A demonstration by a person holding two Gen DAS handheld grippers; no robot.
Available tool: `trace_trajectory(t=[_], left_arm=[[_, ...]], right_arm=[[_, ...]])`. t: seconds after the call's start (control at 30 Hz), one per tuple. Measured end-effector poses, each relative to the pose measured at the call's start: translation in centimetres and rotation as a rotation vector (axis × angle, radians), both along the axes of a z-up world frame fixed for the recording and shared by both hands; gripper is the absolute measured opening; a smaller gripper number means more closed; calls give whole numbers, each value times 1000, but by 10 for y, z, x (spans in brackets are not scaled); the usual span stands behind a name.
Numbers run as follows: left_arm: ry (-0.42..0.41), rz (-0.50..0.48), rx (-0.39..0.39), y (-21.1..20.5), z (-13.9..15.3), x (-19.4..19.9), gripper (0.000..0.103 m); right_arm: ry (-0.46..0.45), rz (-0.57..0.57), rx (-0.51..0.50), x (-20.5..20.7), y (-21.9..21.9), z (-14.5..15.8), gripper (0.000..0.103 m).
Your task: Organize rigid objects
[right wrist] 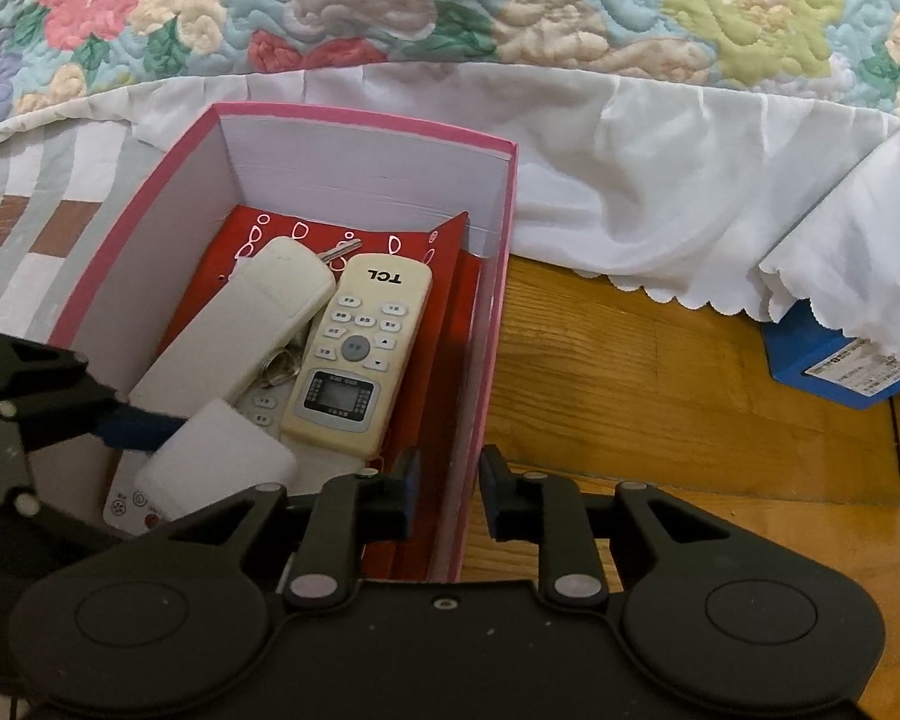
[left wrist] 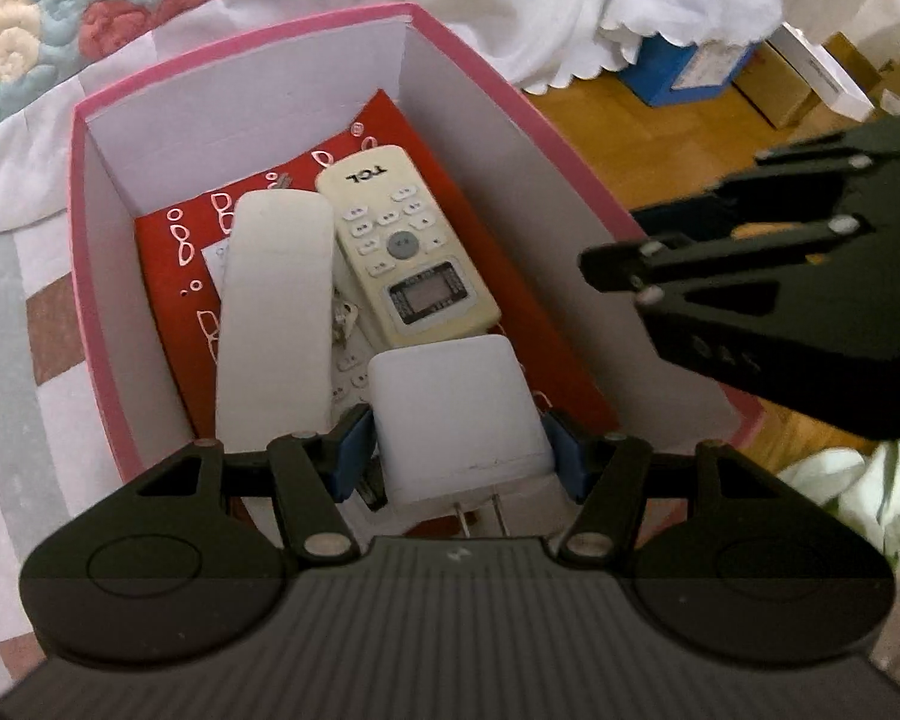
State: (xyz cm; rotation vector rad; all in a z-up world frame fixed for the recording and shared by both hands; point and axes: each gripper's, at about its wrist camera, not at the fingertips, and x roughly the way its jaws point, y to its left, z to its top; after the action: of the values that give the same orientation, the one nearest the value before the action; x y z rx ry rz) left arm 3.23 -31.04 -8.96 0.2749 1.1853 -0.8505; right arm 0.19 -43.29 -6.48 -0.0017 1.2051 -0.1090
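Judging from how things lay, the sorting was well along: the pink box (left wrist: 108, 276) on the bed already held a cream TCL remote (left wrist: 405, 240), a plain white remote (left wrist: 276, 306) lying face down beside it and overlapping a third remote (right wrist: 127, 504) beneath, a bunch of keys (right wrist: 279, 366) between them, and a red folder (left wrist: 168, 252) lining the bottom. Over the near end of the box, the left gripper (left wrist: 459, 444) carried a white charger plug (left wrist: 459, 420), its blue-padded fingers (left wrist: 348, 450) pressed on either flank and its two metal prongs pointing back toward the camera. The plug hung above the box's contents, just over the white remote's lower end; whether it touched anything below could not be told. Straddling the box's right wall (right wrist: 480, 360), the right gripper (right wrist: 447, 489) had its fingers narrowly apart, one inside and one outside the wall, with no pad visibly pressing on it, so the wall seemed not to be clamped. Remaining, as a judgement, was setting the plug down among the remotes and letting go. No other loose objects showed on the bedding or the wooden floor (right wrist: 660, 390) nearby, though much lay out of view
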Motion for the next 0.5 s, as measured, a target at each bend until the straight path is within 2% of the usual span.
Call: trace_trajectory(t=[0.13,0.33,0.5], left_arm=[[-23,16,-15,5,10,5,68],[-53,44,-8,26,30,9,71],[-91,80,-6,61,48,10,73]], right_arm=[[1,-1,3,1,0,0,29],[-8,-15,14,2,-1,1,30],[-104,-100,-2,1,-4,24,29]])
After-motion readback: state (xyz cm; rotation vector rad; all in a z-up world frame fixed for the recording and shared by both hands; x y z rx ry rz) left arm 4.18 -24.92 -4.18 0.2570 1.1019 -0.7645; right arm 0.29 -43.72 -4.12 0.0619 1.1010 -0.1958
